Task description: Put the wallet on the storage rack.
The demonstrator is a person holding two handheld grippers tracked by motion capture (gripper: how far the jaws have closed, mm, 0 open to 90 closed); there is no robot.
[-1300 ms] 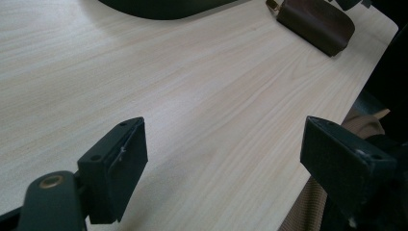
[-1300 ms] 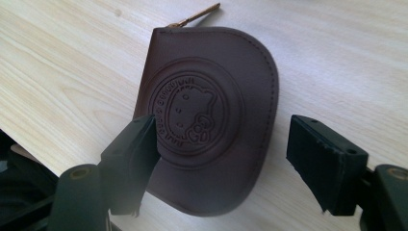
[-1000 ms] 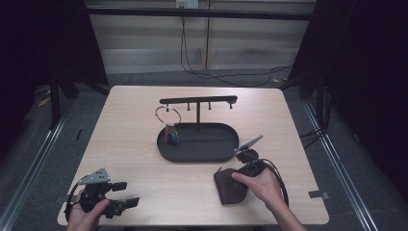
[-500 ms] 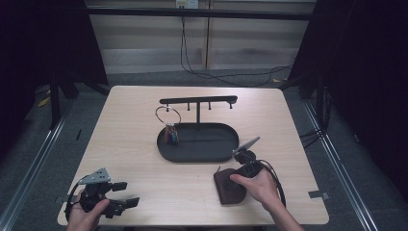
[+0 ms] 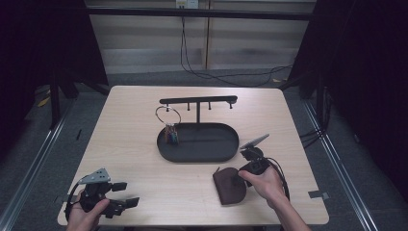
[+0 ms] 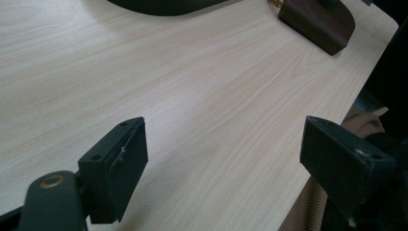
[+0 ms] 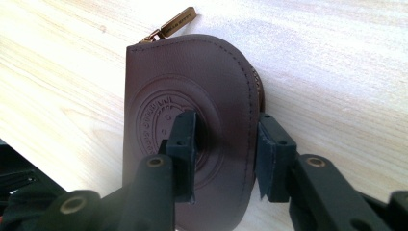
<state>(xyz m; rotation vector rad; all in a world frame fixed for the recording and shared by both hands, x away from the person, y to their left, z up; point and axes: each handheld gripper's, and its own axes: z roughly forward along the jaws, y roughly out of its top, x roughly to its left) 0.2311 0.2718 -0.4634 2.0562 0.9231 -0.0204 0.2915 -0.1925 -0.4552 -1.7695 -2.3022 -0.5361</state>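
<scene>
Right gripper view shows our right gripper (image 7: 226, 154) fingers, lowered since a moment ago, half-closed around the brown leather zip pouch (image 7: 192, 130) lying on the pale wood counter (image 7: 337, 72), ready to grip, while our left gripper (image 6: 223, 159) fingers stay spread.

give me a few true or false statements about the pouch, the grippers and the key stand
1. The brown pouch lies flat on the table. True.
2. The right gripper has one jaw over the pouch's face and one at its edge. True.
3. The left gripper is clamped on the pouch. False: its jaws stand wide apart over bare table.
4. The key ring lies beside the pouch. False: it hangs from the black stand over the tray.
5. The pouch's zipper pull rests on the table. True.
</scene>
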